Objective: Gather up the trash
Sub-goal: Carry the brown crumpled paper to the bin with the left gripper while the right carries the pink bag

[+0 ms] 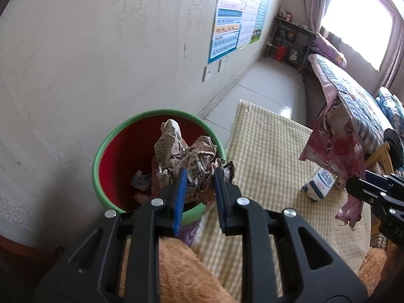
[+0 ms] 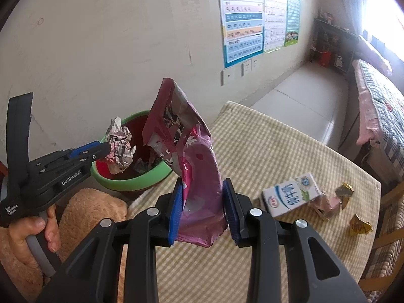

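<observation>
Two loads up: left gripper (image 1: 199, 176) pinching crumpled newspaper (image 1: 186, 159) over the bin (image 1: 101, 151) should spread squarely above its rim; right gripper (image 2: 203, 202) clamps the pink wrapper (image 2: 186, 151).

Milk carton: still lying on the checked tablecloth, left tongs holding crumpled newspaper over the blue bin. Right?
One thing is off: the bin is red inside with a green rim, not blue; the left wrist view shows it best. The rest holds: milk carton lies on the tablecloth, left tongs hold crumpled newspaper over the bin.
</observation>
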Available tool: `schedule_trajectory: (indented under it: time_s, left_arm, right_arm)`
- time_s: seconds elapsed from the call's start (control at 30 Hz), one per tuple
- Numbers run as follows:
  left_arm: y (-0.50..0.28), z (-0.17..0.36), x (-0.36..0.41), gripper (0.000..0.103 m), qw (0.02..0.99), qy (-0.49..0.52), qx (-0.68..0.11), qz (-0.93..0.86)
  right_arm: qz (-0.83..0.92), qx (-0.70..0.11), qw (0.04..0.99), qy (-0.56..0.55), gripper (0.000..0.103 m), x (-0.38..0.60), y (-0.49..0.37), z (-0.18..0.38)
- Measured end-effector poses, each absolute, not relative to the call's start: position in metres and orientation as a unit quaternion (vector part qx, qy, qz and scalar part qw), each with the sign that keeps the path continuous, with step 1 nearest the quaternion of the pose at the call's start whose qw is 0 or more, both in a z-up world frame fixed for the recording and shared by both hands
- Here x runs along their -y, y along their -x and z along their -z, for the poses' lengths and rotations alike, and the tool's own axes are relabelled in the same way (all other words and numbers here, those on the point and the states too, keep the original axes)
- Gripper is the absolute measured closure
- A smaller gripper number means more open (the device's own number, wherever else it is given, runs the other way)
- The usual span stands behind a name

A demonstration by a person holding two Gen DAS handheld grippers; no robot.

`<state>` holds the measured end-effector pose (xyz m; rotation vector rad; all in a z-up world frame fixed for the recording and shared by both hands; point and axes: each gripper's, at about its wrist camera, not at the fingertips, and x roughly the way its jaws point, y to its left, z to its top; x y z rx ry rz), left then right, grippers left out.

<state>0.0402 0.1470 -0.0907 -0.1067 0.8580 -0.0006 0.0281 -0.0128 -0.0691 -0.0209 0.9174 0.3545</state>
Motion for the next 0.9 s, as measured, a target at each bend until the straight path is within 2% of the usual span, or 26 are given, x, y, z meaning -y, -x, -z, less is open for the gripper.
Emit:
schedule_trajectory:
  time_s: [0.27,0.53,0.9]
  left_arm:
    - [-0.037,0.094,-0.176,0.082,0.907,0.069,-0.414,-0.026]
    - [-0.038,0.096,-0.209,0.082,0.905,0.081,-0.413,-0.058]
    - [-0.054,0.110,-0.231,0.082,0.895,0.087,-0.433,-0.066]
  right_arm:
    - [-0.201,-0.450,0.870,0.021,0.071,-0.019,-0.039,0.073]
    - [-0.232,-0.486,0.842,-0.039,0.071,-0.036,-0.070,0.084]
    - [-0.243,-0.511,0.823,-0.047,0.071,-0.079,-0.108,0.097]
